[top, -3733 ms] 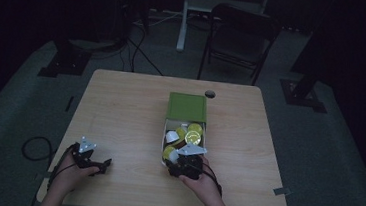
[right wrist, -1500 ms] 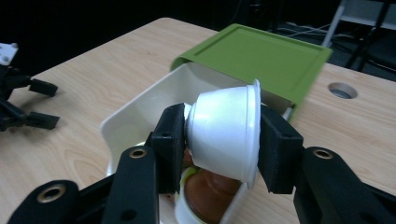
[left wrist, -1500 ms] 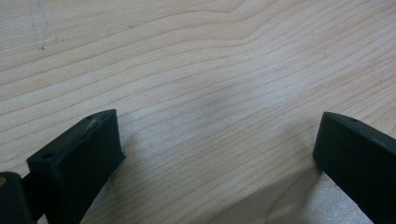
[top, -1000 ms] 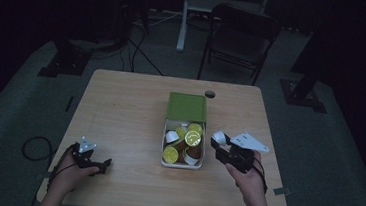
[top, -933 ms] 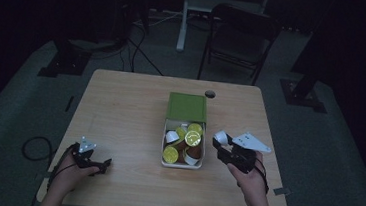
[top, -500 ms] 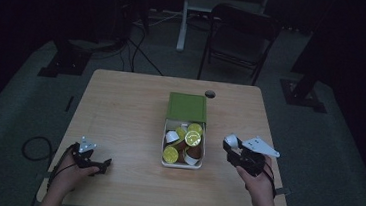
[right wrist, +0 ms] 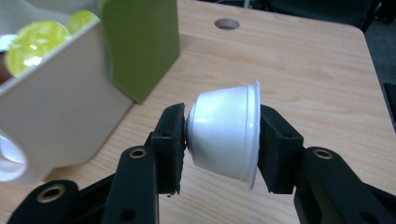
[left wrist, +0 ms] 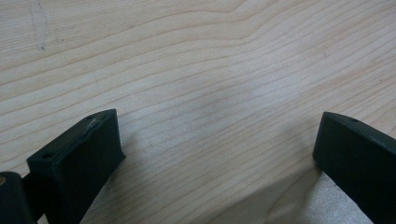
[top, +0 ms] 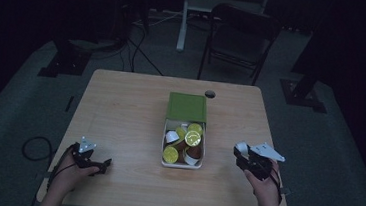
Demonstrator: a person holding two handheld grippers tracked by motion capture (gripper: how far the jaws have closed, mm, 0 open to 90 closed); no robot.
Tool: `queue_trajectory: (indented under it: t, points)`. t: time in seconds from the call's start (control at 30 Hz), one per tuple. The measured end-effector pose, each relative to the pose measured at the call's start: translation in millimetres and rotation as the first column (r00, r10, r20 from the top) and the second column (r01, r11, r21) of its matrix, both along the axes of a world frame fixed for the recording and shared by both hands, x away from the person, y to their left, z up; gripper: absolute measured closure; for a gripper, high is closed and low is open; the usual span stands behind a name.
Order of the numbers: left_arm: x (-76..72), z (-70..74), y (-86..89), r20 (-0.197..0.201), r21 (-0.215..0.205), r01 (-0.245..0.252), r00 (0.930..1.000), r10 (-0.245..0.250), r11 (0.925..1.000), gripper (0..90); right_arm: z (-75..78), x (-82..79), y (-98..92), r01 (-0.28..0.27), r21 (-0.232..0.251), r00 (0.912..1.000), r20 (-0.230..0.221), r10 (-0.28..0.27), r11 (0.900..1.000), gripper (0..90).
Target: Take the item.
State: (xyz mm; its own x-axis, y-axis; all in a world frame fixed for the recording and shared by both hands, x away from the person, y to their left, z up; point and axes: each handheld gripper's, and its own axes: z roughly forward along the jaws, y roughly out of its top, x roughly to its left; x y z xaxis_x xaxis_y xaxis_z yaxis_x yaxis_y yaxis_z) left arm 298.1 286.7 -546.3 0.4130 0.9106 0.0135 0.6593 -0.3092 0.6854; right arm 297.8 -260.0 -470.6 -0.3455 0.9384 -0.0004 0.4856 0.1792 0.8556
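My right gripper (right wrist: 222, 140) is shut on a white coffee capsule (right wrist: 226, 136), held on its side between the two black jaws. In the high view that gripper (top: 246, 156) hovers low over the table, to the right of a white box (top: 181, 164) with a green lid (top: 186, 107) slid back. Several yellow-topped, brown and white capsules (top: 187, 141) lie in the box. My left gripper (top: 96, 163) rests near the table's front left corner, jaws wide apart over bare wood (left wrist: 210, 102).
A round cable hole (top: 210, 94) sits in the table behind the box. A dark folding chair (top: 239, 35) and a white desk leg (top: 183, 17) stand beyond the far edge. Cables trail on the floor at the left (top: 34, 145).
The right gripper has carried the white capsule from beside the box out to the right and lower toward the table. The left gripper has stayed put.
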Motion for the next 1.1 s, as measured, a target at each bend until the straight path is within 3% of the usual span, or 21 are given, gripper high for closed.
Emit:
queue_trajectory:
  t: [0.5, 1.1]
  points:
    - [0.0, 0.0, 0.0, 0.0, 0.0, 0.0, 1.0, 0.0, 1.0, 1.4, -36.7, 4.3, -32.3, 0.107, -0.025, 0.9915, -0.073, -0.108, 0.994, 56.2]
    - [0.0, 0.0, 0.0, 0.0, 0.0, 0.0, 1.0, 0.0, 1.0, 1.4, -55.7, 3.6, -51.1, 0.158, -0.049, 0.9768, -0.139, -0.163, 0.986, 56.1]
